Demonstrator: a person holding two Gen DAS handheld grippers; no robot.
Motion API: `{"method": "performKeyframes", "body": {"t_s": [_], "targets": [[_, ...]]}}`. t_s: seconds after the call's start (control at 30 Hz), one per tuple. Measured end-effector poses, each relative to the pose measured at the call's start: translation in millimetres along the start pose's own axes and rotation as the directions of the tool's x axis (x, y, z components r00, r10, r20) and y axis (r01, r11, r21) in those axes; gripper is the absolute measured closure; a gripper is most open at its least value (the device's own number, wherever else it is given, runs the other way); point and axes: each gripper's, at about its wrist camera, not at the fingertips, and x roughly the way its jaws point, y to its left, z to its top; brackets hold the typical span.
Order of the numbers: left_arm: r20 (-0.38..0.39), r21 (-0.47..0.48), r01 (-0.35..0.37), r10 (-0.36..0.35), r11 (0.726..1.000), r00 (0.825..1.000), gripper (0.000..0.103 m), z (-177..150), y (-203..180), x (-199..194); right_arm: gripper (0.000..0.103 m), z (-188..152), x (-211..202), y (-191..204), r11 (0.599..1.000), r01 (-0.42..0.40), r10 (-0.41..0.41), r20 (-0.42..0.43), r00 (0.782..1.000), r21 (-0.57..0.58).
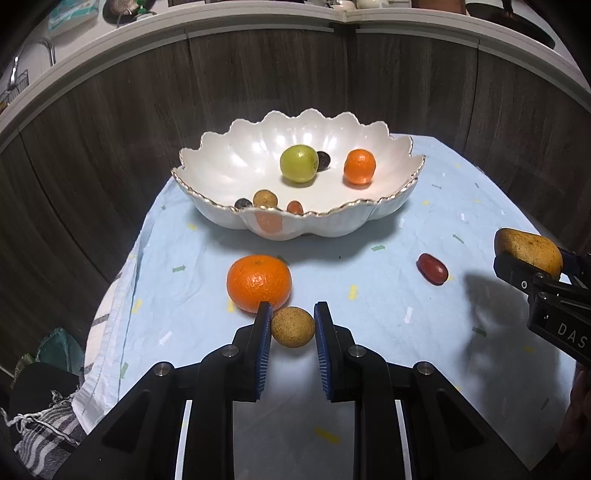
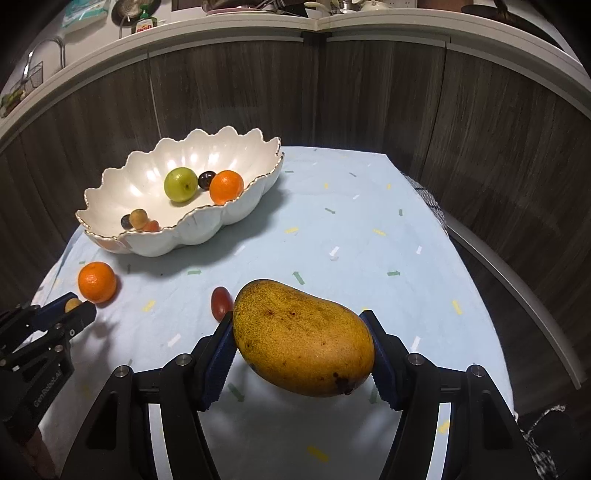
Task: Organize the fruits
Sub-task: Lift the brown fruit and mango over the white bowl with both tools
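Note:
My left gripper (image 1: pixel 293 322) is shut on a small round tan fruit (image 1: pixel 293 326), held just above the pale blue cloth; the right wrist view shows this gripper (image 2: pixel 75 308) at far left. A loose tangerine (image 1: pixel 258 282) lies just beyond it, and a red oval fruit (image 1: pixel 432 268) lies further right. My right gripper (image 2: pixel 299 332) is shut on a large yellow mango (image 2: pixel 303 338), lifted off the cloth. The white scalloped bowl (image 1: pixel 332 225) behind holds a green fruit (image 1: pixel 299 163), a tangerine (image 1: pixel 359 167) and several small fruits.
The cloth-covered table (image 2: pixel 369 229) ends close to a dark wood panel wall (image 2: pixel 406 92) at the back and right. A white counter ledge (image 2: pixel 221 33) with a soap bottle runs above. Striped fabric (image 1: pixel 44 439) hangs off the near left corner.

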Motion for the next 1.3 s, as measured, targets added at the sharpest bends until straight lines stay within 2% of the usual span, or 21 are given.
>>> {"method": "performKeyframes", "body": {"t_s": [0.8, 1.3], "targets": [[0.083, -0.039, 0.017, -0.013, 0.999, 0.996, 0.08, 36, 16, -35, 0.037, 34, -30, 15, 0.999, -0.042, 0.043, 0.069, 0.997, -0.012], [0.125, -0.057, 0.007, 0.0, 0.998, 0.992, 0.08, 71, 38, -39, 0.037, 77, -33, 34, 0.996, -0.07, 0.076, 0.13, 0.989, -0.048]]}}
